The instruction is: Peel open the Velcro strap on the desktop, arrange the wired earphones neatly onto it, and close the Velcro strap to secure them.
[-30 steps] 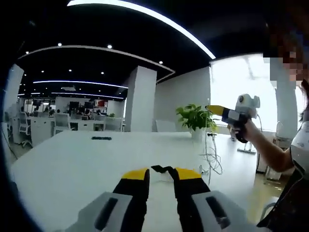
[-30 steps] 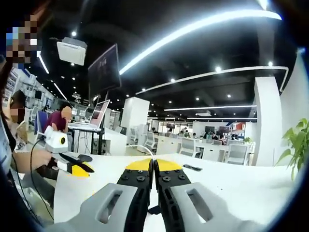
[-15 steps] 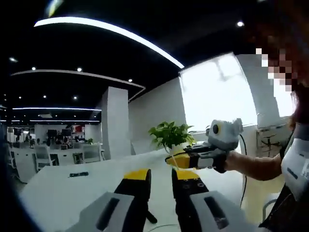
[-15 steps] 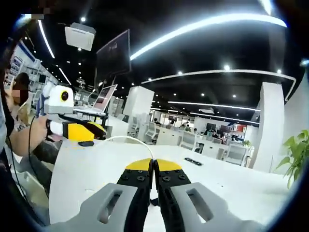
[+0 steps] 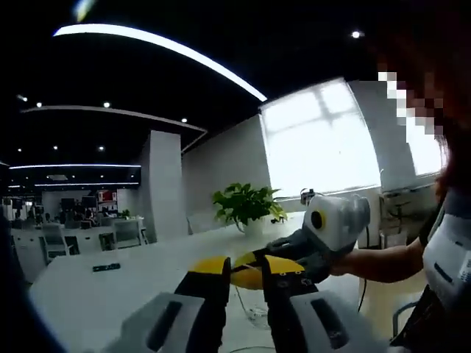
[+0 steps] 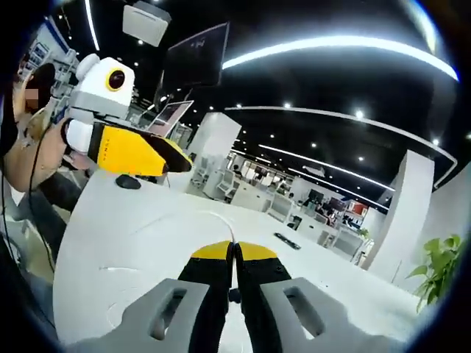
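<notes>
In the left gripper view the left hand-held gripper [image 5: 246, 273] is seen raised above the white worktop [image 5: 110, 294], its black, yellow-tipped jaws set a narrow gap apart w/ nothing visibly caught between them. The right hand-held gripper [image 5: 246, 273] is seen entering from the right, held by a person's hand, its yellow tip lying across the gap just behind the left jaws' tips (contact cannot be told). Below that tip a thin white earphone cable [image 5: 246, 312] is seen hanging toward the worktop, looped lower down near the jaws' base. A small dark flat object [image 5: 106, 268] is seen on the worktop well to the left of the left hand-held gripper, & a potted plant [image 5: 246, 206] stands at the worktop's far edge beyond the grippers. In the right gripper view the right hand-held gripper [image 6: 235, 250] is seen w/ jaws pressed together, a thin white cable [image 6: 221, 224] rising from the seam between the tips & arcing off to the left, so it is taken as pinched there. The left hand-held gripper [image 6: 180, 158] is seen up-left of it, well apart, tips reading as nearly together. A dark bit below the right jaws may be the Velcro strap [image 6: 233, 296]; too hidden to confirm. A dark oval item [image 6: 126, 181] lies on the worktop under the left hand-held gripper.
</notes>
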`<state>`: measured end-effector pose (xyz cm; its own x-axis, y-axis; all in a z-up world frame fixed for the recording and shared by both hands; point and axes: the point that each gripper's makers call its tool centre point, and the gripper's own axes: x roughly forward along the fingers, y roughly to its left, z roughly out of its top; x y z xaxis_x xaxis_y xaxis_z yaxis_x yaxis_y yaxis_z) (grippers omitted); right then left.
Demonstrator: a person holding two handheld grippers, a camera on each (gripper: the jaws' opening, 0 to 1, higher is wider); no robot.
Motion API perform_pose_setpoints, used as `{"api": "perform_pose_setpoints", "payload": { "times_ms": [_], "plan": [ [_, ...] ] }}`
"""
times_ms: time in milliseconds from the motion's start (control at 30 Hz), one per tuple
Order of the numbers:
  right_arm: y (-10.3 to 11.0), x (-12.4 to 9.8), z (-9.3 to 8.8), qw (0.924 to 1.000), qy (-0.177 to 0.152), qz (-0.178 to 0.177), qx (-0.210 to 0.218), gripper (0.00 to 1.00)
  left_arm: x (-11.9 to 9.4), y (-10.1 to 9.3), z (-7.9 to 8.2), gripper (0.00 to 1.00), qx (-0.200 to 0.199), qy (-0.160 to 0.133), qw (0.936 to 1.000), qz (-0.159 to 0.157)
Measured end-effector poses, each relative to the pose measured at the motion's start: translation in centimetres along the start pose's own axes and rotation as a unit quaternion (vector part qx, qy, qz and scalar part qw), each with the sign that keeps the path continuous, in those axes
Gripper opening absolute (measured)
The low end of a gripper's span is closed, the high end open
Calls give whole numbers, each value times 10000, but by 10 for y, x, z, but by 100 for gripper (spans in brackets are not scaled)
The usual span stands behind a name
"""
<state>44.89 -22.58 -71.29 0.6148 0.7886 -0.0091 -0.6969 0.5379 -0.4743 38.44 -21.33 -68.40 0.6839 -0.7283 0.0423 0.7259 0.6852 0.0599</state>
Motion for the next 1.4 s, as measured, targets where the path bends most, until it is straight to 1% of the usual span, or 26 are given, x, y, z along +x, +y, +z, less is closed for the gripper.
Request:
{"api": "perform_pose_setpoints", "payload": {
  "times_ms": [100, 267, 367, 533, 667, 800, 1000, 1100, 1167, 1233, 1400],
  "plan": [
    [1, 1, 1, 10000, 9, 10, -74, 5, 5, -3, -7, 21, 82, 100, 9999, 6],
    [2, 1, 3, 9999, 4, 16, -142, 5, 10, -3, -15, 22, 144, 230, 9996, -8],
    [2, 0, 4, 9999, -19, 16, -132, 5, 11, 2, -20, 22, 212, 328, 9992, 79],
    [2, -2, 5, 9999, -38, 14, -124, 5, 10, 6, -27, 22, 110, 392, 9991, 91],
    [3, -2, 6, 9999, -68, 33, -96, 5, 10, 15, -35, 19, 69, 534, 9983, 232],
    [4, -3, 8, 9999, -85, 44, -109, 5, 11, 17, -37, 18, -13, 540, 9983, 235],
    [8, -4, 10, 9998, -131, 83, -81, 5, 12, 17, -41, 17, -2, 559, 9981, 263],
    [10, -4, 9, 9998, -105, 83, -144, 5, 12, 16, -42, 17, 75, 555, 9981, 272],
    [10, -4, 9, 9998, -103, 91, -140, 5, 12, 18, -43, 17, 197, 584, 9976, 326],
    [11, -4, 9, 9998, -107, 88, -138, 5, 12, 18, -44, 14, 262, 597, 9973, 334],
    [12, -4, 8, 9998, -100, 97, -119, 5, 12, 19, -45, 12, 169, 601, 9975, 316]
  ]
}}
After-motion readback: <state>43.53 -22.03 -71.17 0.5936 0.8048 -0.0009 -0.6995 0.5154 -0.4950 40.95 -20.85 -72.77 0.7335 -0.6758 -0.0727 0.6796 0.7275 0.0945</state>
